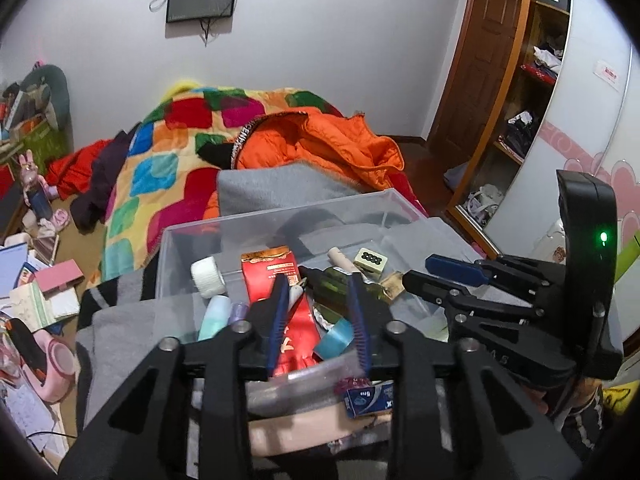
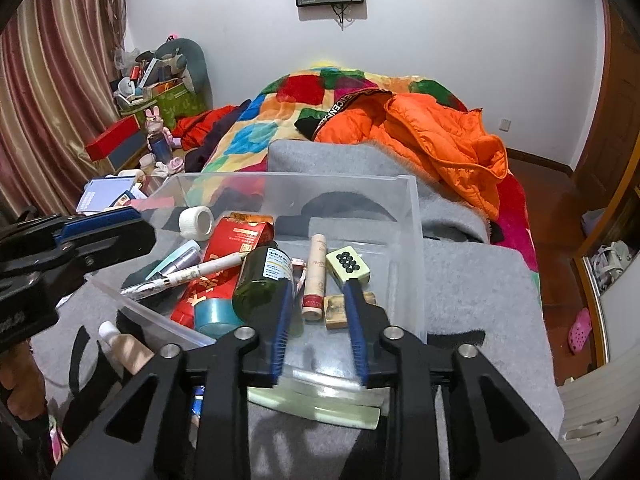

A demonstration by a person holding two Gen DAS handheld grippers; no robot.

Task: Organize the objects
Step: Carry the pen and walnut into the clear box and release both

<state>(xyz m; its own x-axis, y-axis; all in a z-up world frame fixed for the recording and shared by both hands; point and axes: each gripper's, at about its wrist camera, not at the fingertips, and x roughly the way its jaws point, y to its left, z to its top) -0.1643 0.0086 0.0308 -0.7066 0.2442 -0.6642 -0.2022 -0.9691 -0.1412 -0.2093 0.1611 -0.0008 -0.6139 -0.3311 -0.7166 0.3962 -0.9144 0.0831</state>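
A clear plastic bin sits on a grey blanket and holds several small items: a red packet, a dark green bottle, a white tape roll, a blue tape roll, a pen, a cream tube and a mahjong tile. My left gripper is open and empty above the bin's near side. My right gripper is open and empty over the bin; it also shows in the left wrist view.
A small blue packet and a pale tube lie outside the bin's near wall, with a pale green comb in front. Behind is a bed with a patchwork quilt and orange jacket. Clutter fills the floor at left.
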